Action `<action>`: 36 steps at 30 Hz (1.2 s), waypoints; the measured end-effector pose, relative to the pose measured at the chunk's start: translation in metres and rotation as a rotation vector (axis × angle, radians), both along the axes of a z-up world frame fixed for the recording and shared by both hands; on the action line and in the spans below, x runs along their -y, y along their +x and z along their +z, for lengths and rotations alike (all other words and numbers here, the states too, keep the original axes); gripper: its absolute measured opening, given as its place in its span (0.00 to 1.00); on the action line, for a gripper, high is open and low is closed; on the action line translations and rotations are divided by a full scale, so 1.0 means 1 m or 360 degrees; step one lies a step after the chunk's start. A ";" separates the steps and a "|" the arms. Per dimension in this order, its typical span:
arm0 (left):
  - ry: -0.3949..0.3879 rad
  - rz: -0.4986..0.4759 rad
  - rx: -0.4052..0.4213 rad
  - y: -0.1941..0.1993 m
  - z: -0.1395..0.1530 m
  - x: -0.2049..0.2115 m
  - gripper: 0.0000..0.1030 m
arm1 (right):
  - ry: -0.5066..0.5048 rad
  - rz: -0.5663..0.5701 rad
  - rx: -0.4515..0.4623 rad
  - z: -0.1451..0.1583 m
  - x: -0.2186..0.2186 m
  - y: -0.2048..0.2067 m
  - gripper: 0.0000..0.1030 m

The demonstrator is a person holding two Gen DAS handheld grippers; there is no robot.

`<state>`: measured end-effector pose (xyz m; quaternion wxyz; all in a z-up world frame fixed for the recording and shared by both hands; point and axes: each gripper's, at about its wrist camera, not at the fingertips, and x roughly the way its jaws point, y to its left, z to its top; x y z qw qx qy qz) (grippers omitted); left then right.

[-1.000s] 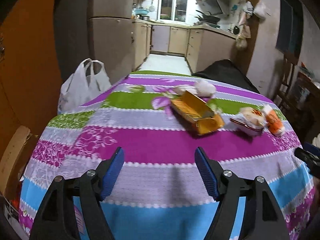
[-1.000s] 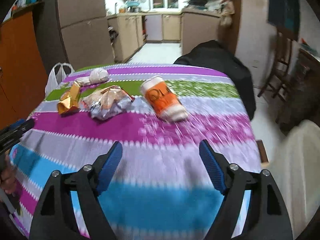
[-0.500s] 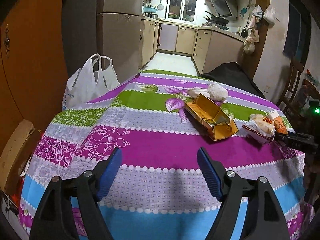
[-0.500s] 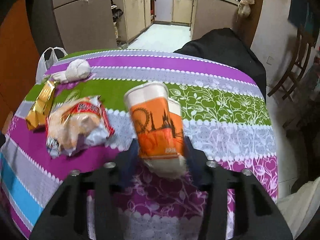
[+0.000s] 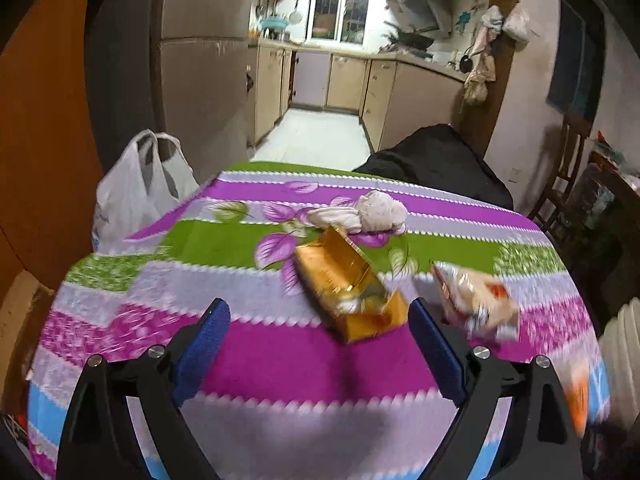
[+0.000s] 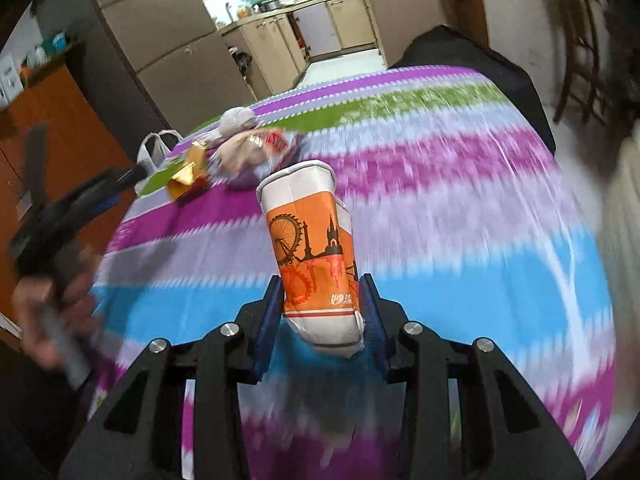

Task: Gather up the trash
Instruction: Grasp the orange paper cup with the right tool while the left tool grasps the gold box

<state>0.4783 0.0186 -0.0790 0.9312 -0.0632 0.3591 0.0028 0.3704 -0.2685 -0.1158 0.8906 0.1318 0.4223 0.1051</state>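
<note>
Right wrist view: the right hand-held gripper (image 6: 322,312) is closing on an orange-and-white paper cup (image 6: 310,248), its blue pads pressing the crumpled lower part; the cup stands at frame centre above the striped surface (image 6: 460,208). The cup bears a black skyline print with a Ferris wheel and white characters near its base, too small to read. At left, a hand (image 6: 48,312) carries the left hand-held gripper (image 6: 120,184), blurred.

Left wrist view: the left hand-held gripper (image 5: 320,346) is opening, nothing between its pads. Ahead lie a gold box (image 5: 348,284) at centre, a blurred snack wrapper (image 5: 476,304) right of it, and a white wad (image 5: 368,212) beyond. A white bag (image 5: 136,188) hangs at the surface's upper-left edge. This view alone shows the box lying open.
</note>
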 end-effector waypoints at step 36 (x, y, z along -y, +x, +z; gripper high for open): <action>0.0480 -0.0408 -0.0140 -0.124 -0.049 0.013 0.52 | -0.0300 -0.0154 0.0062 -0.012 -0.009 -0.088 0.58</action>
